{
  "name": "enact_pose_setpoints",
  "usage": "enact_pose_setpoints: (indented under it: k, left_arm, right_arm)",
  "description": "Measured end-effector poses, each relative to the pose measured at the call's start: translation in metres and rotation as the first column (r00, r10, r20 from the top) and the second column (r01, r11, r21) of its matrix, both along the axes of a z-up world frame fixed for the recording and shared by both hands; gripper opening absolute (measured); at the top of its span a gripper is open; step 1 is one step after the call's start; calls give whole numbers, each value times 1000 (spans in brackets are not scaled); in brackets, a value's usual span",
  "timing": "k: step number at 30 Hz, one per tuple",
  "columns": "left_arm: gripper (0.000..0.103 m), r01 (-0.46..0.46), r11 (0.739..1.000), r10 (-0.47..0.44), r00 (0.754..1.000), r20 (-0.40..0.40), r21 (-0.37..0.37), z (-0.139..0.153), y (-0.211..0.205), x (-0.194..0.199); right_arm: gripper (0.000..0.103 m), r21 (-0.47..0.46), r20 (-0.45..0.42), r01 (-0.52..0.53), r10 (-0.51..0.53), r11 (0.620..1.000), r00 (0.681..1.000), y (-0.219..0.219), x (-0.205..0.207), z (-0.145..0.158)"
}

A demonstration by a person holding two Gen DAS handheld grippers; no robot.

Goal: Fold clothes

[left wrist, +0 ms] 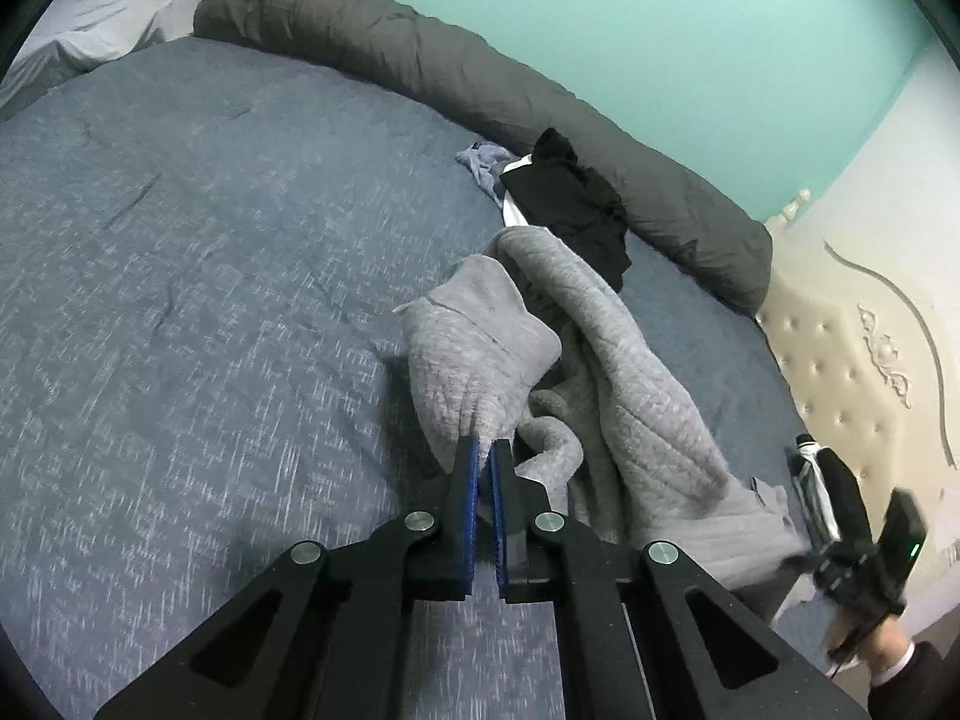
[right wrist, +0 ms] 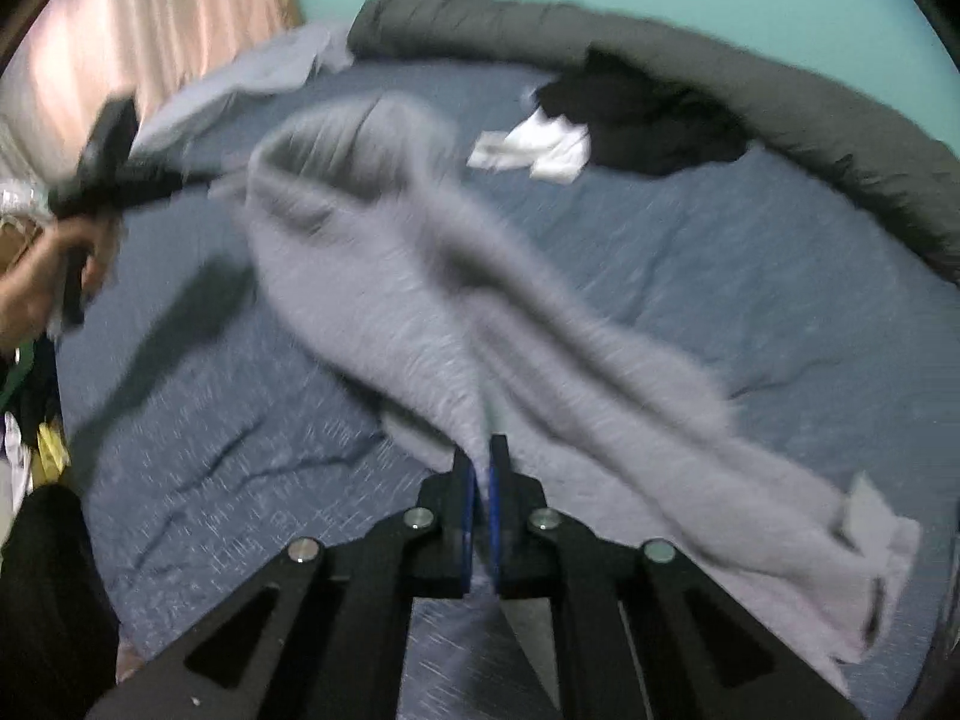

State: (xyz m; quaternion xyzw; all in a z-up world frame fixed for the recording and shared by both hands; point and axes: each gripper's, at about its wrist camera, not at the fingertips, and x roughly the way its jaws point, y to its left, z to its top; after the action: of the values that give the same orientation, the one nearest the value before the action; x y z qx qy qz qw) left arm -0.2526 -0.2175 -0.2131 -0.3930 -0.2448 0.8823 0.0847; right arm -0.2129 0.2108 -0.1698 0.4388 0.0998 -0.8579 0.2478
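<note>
A grey fleece garment (left wrist: 606, 360) lies stretched and rumpled across the blue bedspread (left wrist: 180, 276). My left gripper (left wrist: 485, 450) is shut on one bunched end of it, the cloth pinched between the blue pads. My right gripper (right wrist: 483, 450) is shut on another edge of the same grey garment (right wrist: 456, 276), which is blurred by motion and spreads toward the lower right. The right gripper (left wrist: 852, 546) shows in the left wrist view at the far right, and the left gripper (right wrist: 120, 180) at the upper left of the right wrist view, held by a hand (right wrist: 42, 282).
A black garment (left wrist: 576, 198) over a white one (right wrist: 534, 150) and a small bluish cloth (left wrist: 480, 162) lie near a rolled dark grey duvet (left wrist: 480, 78) along the teal wall. A cream tufted headboard (left wrist: 852, 372) stands right. Pale curtains (right wrist: 156, 12) hang left.
</note>
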Motion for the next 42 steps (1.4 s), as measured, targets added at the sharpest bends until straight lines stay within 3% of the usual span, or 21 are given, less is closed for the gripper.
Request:
enact_pose_setpoints:
  k: [5, 9, 12, 20, 23, 24, 28, 38, 42]
  left_arm:
    - [4, -11, 1000, 12, 1000, -24, 16, 11, -8, 32]
    - [4, -14, 1000, 16, 999, -49, 28, 23, -15, 58]
    - [4, -13, 1000, 14, 999, -31, 26, 20, -17, 78]
    - [5, -77, 997, 77, 982, 171, -6, -39, -29, 94]
    - [7, -103, 994, 105, 983, 151, -27, -33, -39, 95]
    - [8, -90, 995, 94, 985, 144, -31, -29, -38, 93]
    - [30, -16, 999, 19, 993, 115, -33, -18, -25, 74]
    - [38, 114, 993, -109, 985, 137, -26, -31, 36, -5]
    - [49, 106, 994, -106, 979, 172, 11, -47, 44, -36]
  right_arm:
    - [3, -41, -62, 69, -71, 997, 996, 49, 7, 45]
    - [3, -71, -26, 93, -95, 993, 995, 73, 9, 60]
    - [3, -31, 25, 40, -39, 999, 999, 66, 16, 46]
    - [3, 24, 175, -43, 38, 999, 984, 34, 26, -12]
    - [4, 40, 199, -78, 69, 996, 978, 23, 27, -22]
    - [5, 39, 200, -82, 73, 996, 977, 22, 28, -23]
    - [6, 4, 220, -52, 50, 999, 974, 26, 24, -24]
    - [24, -121, 203, -4, 28, 993, 979, 57, 30, -10]
    - [26, -148, 197, 20, 10, 989, 980, 74, 30, -9]
